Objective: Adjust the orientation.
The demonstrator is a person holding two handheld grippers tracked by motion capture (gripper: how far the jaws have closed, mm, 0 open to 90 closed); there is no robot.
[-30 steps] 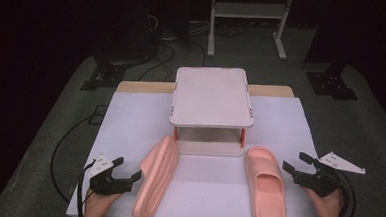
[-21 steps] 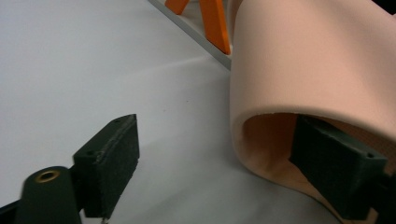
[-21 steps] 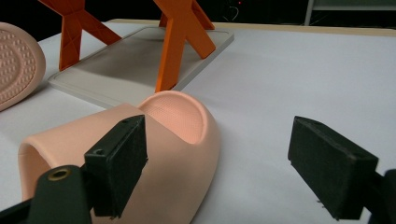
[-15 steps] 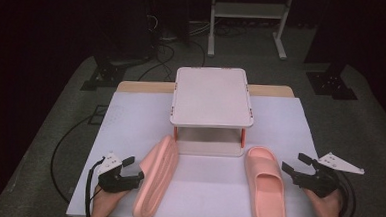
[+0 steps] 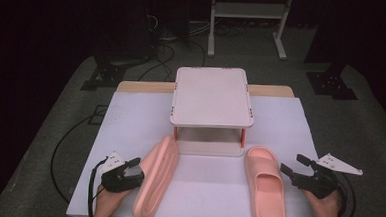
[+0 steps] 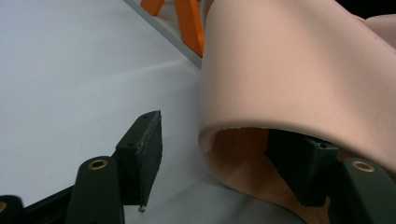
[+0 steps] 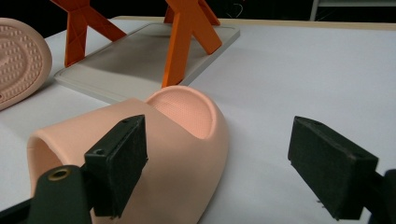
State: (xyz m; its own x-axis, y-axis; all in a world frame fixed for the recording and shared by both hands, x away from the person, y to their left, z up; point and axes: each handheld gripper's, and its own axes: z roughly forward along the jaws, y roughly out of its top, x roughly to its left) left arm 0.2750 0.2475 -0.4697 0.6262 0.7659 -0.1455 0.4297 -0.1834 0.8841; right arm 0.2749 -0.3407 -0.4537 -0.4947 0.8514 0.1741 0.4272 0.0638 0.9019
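The left gripper (image 5: 136, 171) is brought in at the near left of the desk (image 5: 130, 115), and its jaws have just been closing around the strap of the left slipper (image 5: 157, 175). In the left gripper view the strap (image 6: 299, 70) arches across in front of the gripper: one jaw is tucked inside the opening beneath it, the other stands out in the clear with a gap to the strap's edge. So the jaws are about half closed and the strap is straddled but not yet pinched. This slipper is tipped up on its side, the sole turned toward the gripper, which is probably why the strap is being taken from its open end.

At the far side the right gripper (image 5: 294, 173) is held wide open, nothing between its jaws. The right slipper (image 5: 266, 190) lies flat, sole down, just ahead and to the inner side of it; in the right gripper view its strap (image 7: 154, 154) sits behind the one jaw, untouched.

Beyond both grippers stands the small rack (image 5: 212, 97) on orange legs, a likely destination for the pair.
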